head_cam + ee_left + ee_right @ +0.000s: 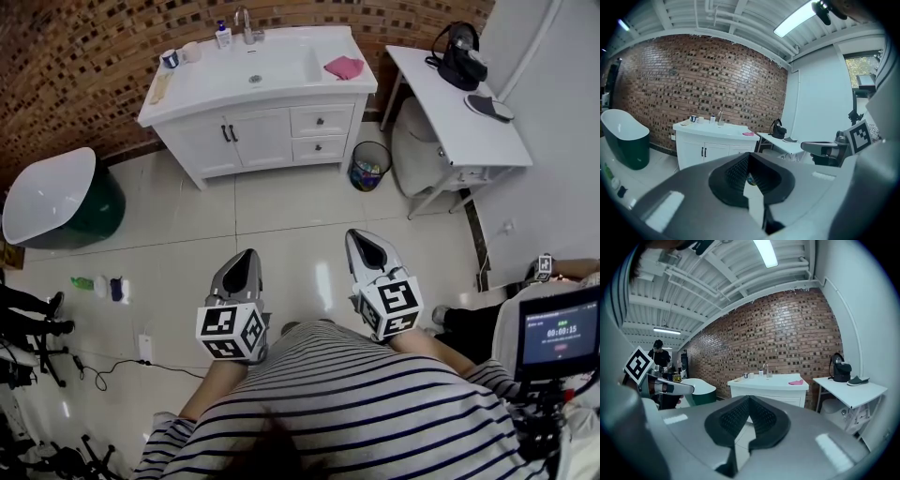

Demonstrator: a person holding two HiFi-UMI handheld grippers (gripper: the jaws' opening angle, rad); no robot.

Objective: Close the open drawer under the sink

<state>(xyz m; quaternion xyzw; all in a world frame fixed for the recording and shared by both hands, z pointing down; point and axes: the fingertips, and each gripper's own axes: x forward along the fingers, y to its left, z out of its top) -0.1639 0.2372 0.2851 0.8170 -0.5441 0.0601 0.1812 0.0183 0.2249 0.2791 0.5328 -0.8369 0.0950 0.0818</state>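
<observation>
The white vanity point(246, 136) with the sink point(272, 64) stands against the brick wall, about two floor tiles ahead of me. Its two small drawers point(321, 121) sit one above the other on its right side; from here both fronts look nearly flush. The vanity also shows small and distant in the left gripper view point(712, 145) and the right gripper view point(768, 389). My left gripper point(248, 257) and right gripper point(362, 238) hover side by side over the floor, far short of the vanity. Both are shut with nothing in them.
A green and white bathtub point(58, 199) stands at the left. Right of the vanity a waste bin point(371, 165) sits beside a white table point(452, 117) bearing a black bag point(462, 56). A pink cloth point(344, 67) lies on the counter. Small bottles point(98, 285) and a cable point(112, 366) lie on the floor at the left.
</observation>
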